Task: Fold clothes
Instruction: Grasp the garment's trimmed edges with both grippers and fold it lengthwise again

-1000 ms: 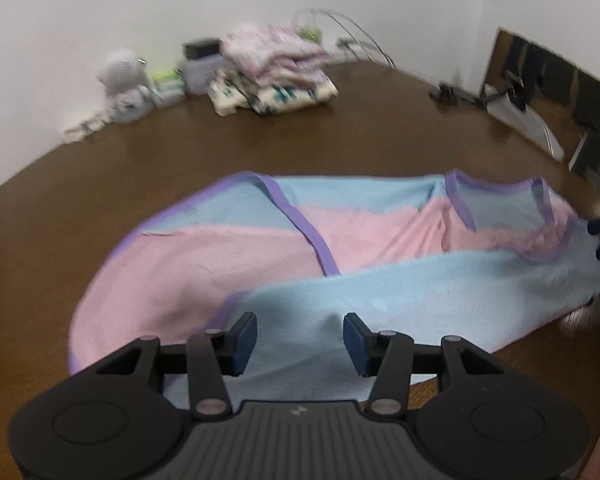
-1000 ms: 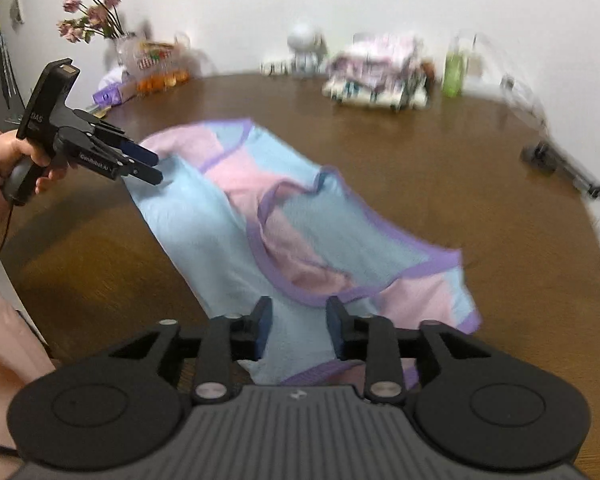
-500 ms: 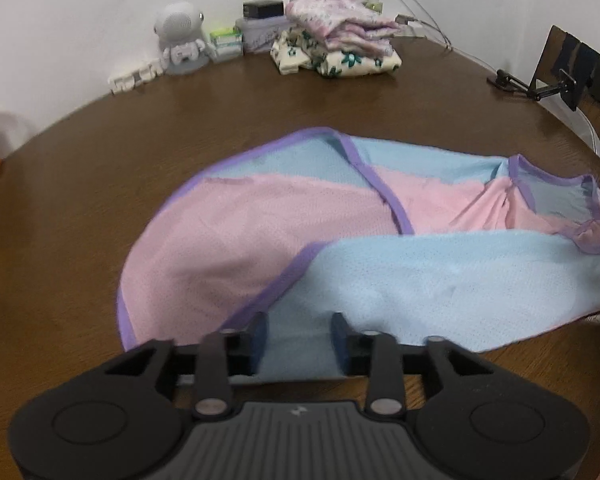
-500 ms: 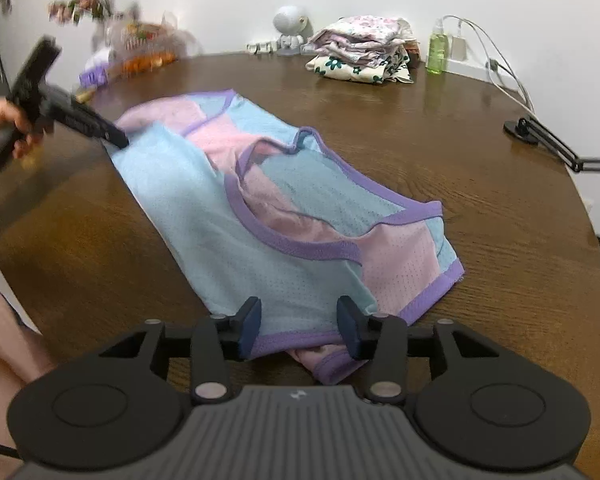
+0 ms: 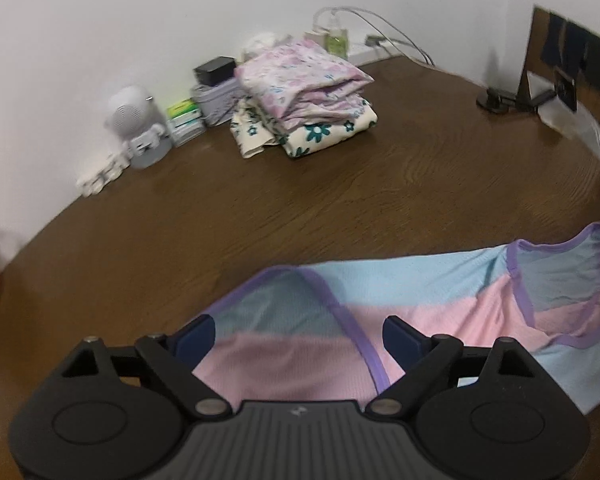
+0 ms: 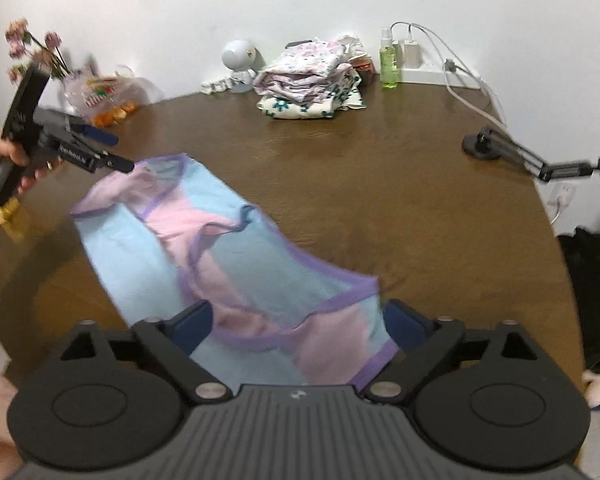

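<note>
A pink and light-blue mesh top (image 6: 228, 256) with purple trim lies folded lengthwise on the brown table (image 6: 380, 200). My left gripper (image 5: 299, 336) hovers over its pink end (image 5: 284, 356). Its jaws are opening wide, and the cloth lies under the gap without touching the pads. In the right wrist view a hand holds that left gripper (image 6: 112, 156) just above the top's far left corner. My right gripper (image 6: 300, 326) hangs over the near purple-edged end. Its jaws are opening too, and nothing is pinched between them.
A stack of folded floral clothes (image 5: 304, 96) sits at the back by the wall, beside a white round toy (image 5: 138, 128) and small boxes. A green bottle (image 6: 389, 64), a charger cable and a black clamp arm (image 6: 500, 148) stand to the right. Flowers and a fruit bag (image 6: 100, 96) are at the left.
Both grippers' jaws have spread from narrow to wide, and the blue fold now lies flat on the top. Both grippers have lifted and shifted over the garment's ends.
</note>
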`<action>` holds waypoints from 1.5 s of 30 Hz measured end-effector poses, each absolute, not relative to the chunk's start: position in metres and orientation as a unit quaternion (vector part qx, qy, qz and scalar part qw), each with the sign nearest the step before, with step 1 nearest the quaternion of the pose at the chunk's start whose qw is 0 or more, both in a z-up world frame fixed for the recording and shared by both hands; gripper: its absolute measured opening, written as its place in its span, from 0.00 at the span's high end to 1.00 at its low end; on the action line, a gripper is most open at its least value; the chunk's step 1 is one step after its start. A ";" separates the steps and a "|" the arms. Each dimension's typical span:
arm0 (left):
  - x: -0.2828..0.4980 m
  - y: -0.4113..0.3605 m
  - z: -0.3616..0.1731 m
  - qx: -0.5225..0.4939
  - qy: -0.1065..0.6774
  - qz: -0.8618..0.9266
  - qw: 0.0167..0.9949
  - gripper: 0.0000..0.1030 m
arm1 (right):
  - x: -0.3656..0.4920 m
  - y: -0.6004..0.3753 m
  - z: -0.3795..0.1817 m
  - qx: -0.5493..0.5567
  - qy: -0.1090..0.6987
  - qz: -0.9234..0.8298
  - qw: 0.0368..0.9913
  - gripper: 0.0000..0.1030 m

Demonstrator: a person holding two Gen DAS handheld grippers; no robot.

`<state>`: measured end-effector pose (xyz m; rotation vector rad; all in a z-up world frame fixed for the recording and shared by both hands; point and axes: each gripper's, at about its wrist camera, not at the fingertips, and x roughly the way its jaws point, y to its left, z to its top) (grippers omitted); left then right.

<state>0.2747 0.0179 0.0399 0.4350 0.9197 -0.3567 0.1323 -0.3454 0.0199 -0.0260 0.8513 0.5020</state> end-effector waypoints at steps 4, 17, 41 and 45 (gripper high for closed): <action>0.302 0.005 0.027 0.240 0.445 -0.190 0.842 0.12 | 0.154 -0.348 0.010 -0.034 0.431 0.236 0.870 0.08; 0.368 -0.027 -0.013 0.293 0.499 -0.245 0.778 0.56 | 0.203 -0.356 -0.021 -0.037 0.493 0.263 0.829 0.68; 0.372 -0.023 -0.015 0.289 0.520 -0.302 0.745 0.86 | 0.210 -0.341 -0.022 -0.075 0.485 0.285 0.823 0.90; 0.354 -0.032 -0.018 0.312 0.490 -0.277 0.765 0.98 | 0.207 -0.337 -0.022 -0.087 0.482 0.294 0.821 0.95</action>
